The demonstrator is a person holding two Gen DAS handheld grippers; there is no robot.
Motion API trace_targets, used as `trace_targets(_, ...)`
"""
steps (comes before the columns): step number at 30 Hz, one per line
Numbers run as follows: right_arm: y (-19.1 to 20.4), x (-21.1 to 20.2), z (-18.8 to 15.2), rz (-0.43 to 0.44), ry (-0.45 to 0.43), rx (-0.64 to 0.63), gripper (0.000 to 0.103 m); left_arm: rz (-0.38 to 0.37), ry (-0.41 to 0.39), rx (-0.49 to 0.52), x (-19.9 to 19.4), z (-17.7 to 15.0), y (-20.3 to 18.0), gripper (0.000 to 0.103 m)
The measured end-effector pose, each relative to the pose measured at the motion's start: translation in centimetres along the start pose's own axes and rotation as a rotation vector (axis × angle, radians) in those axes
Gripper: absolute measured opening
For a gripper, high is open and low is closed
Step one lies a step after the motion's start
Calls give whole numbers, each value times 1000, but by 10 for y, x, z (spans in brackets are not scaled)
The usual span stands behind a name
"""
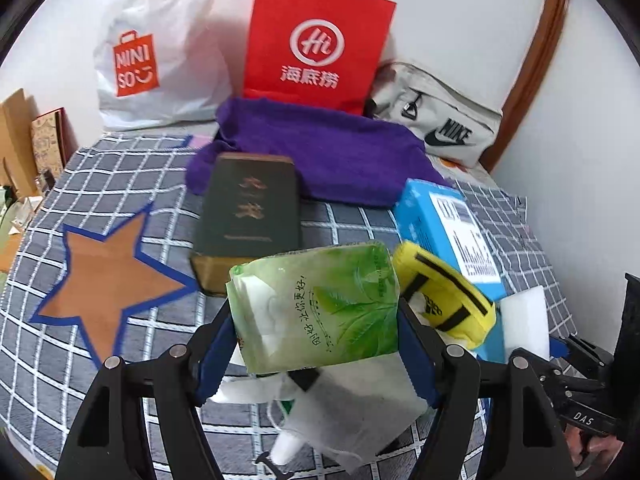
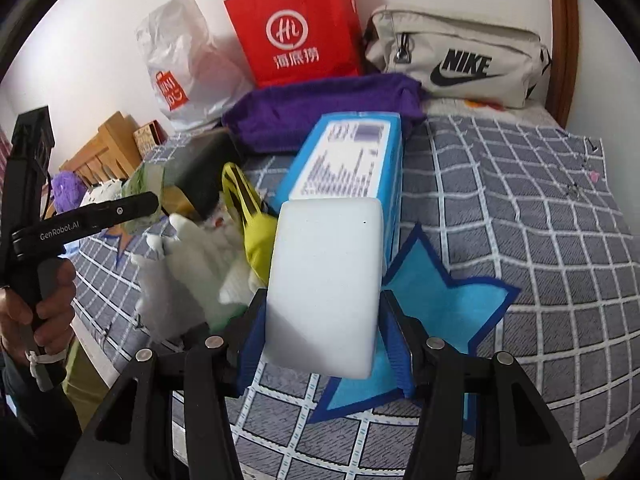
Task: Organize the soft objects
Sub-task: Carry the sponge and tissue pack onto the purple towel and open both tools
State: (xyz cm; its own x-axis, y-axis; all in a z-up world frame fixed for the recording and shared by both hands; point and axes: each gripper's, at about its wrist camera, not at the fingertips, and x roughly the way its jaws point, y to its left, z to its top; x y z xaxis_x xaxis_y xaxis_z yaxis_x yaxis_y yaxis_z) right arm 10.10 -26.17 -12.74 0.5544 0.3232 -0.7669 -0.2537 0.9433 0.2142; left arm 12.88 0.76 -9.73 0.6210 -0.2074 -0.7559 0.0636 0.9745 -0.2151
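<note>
My left gripper (image 1: 316, 320) is shut on a green tissue pack (image 1: 320, 304) and holds it above the checked bed cover (image 1: 120, 176). My right gripper (image 2: 322, 328) is shut on a white foam sponge (image 2: 324, 284), which also shows in the left wrist view (image 1: 524, 320). A yellow pouch (image 1: 444, 292) lies beside a blue box (image 1: 448, 228). White soft cloth (image 1: 352, 420) lies under the left gripper. A purple towel (image 1: 320, 148) lies at the back.
A dark book (image 1: 248, 216) lies in front of the towel. A red paper bag (image 1: 316, 40), a white Miniso bag (image 1: 156, 52) and a grey Nike bag (image 1: 436, 120) stand against the wall. A brown star (image 1: 108, 276) and a blue star (image 2: 432, 312) mark the cover.
</note>
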Motion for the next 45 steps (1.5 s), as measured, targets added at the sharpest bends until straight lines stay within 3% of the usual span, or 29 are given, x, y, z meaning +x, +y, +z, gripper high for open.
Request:
trace_targets(7, 10, -16, 33, -10, -50, -27, 53, 27, -29, -13, -13, 23, 13, 73)
trace_targets(16, 14, -3, 75, 1, -61, -47, 54, 48, -32, -43, -9, 57, 29, 73)
trace_targets(28, -1, 38, 143, -1, -52, -64, 54, 116, 5, -4, 29, 111, 28, 73)
trace_targets(34, -13, 69, 178, 7, -37, -73, 54, 91, 42, 5, 58, 137, 29, 73)
trace_targets(45, -33, 131, 239, 33, 18, -74, 54, 123, 97, 26, 118, 188, 32, 73)
